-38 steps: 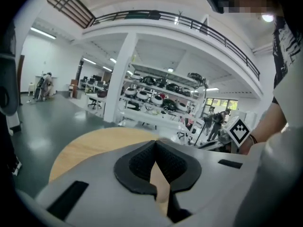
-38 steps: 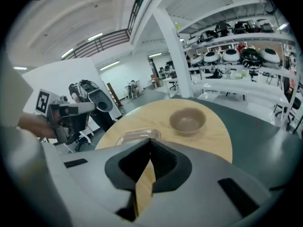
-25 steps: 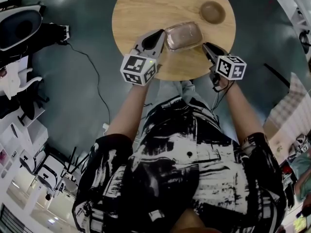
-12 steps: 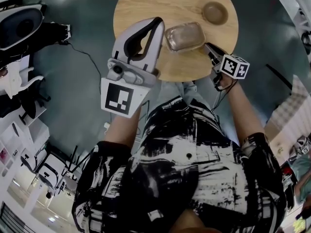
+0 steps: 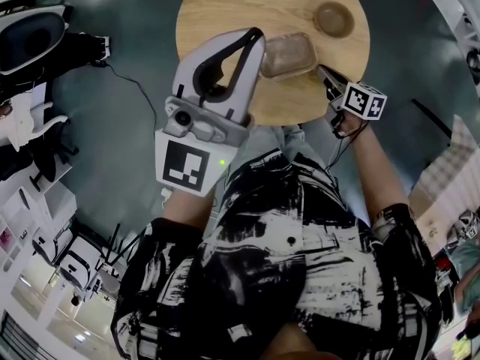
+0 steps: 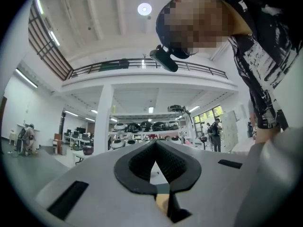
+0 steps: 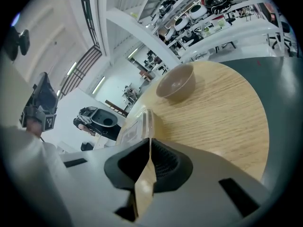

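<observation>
My left gripper [image 5: 256, 32] is raised high off the round wooden table [image 5: 225, 6], close to the head camera. Its jaws are shut on nothing, and the left gripper [image 6: 155, 144] looks level across a hall. My right gripper [image 5: 322, 70] sits low at the table's near right edge, shut and empty. Just past the right gripper [image 7: 150, 139] lies a clear plastic container [image 7: 137, 126], seen in the head view as a clear plastic container [image 5: 289, 54] between the two grippers. A brown bowl [image 7: 176, 83] stands farther off; in the head view the brown bowl [image 5: 332, 19] is at the table's right.
Grey floor surrounds the table [image 7: 222, 117]. A black cable [image 5: 142, 103] runs over the floor at left, by a white and black machine [image 5: 30, 40]. Shelves with white and black devices [image 6: 142, 126] line the hall. The person's patterned shirt [image 5: 292, 253] fills the lower head view.
The left gripper has risen from beside the container up toward the head camera and now points across the hall. The right gripper has tilted lower toward the table and container.
</observation>
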A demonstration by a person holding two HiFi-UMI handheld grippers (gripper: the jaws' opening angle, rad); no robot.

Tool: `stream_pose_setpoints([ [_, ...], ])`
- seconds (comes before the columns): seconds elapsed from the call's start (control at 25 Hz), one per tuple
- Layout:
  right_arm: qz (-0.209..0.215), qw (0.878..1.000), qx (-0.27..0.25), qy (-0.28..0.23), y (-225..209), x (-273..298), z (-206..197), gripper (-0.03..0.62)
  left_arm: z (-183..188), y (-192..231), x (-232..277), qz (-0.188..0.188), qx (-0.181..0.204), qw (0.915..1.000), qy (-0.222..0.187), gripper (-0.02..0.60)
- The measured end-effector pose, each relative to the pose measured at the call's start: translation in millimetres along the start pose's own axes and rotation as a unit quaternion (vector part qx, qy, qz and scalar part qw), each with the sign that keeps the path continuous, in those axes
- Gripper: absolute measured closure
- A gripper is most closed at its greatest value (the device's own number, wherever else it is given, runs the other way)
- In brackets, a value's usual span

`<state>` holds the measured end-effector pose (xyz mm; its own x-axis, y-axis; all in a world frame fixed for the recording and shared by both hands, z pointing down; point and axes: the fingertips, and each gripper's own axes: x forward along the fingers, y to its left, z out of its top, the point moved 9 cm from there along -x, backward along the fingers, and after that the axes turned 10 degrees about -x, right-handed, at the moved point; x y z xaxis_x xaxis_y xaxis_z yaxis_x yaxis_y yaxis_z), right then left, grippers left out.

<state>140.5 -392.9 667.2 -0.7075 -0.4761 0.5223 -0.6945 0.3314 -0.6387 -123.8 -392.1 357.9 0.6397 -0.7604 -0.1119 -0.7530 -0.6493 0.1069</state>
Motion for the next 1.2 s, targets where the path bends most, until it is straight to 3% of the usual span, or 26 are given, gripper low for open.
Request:
stream_pose_setpoints([
  [0.4,-0.002,1.000,-0.023,-0.008,5.4,-4.9,2.7,0.592,1.4,4.4,-4.9,0.004,-0.002,1.0000,-0.005,0.582],
  [0.56,0.002,0.998,-0.055,-0.020,20.1,-13.1,13.5,0.592,3.6,6.1,-5.3,0.006,-0.002,0.9999,-0.011,0.582],
  [0.84,0.009,0.996,-0.078,-0.047,40.2,-52.5,28.5,0.592,12.2,-16.2,-6.5,0.005,0.007,0.9997,-0.023,0.581],
  [1.04,0.018,0.991,-0.111,-0.078,82.6,-75.8,65.3,0.594,34.1,-14.2,-11.6,0.006,0.016,0.9992,-0.035,0.582],
  [1.2,0.022,0.980,-0.168,-0.101,124.8,-102.5,98.1,0.592,49.6,-16.6,-16.2,0.010,0.023,0.9988,-0.043,0.581],
])
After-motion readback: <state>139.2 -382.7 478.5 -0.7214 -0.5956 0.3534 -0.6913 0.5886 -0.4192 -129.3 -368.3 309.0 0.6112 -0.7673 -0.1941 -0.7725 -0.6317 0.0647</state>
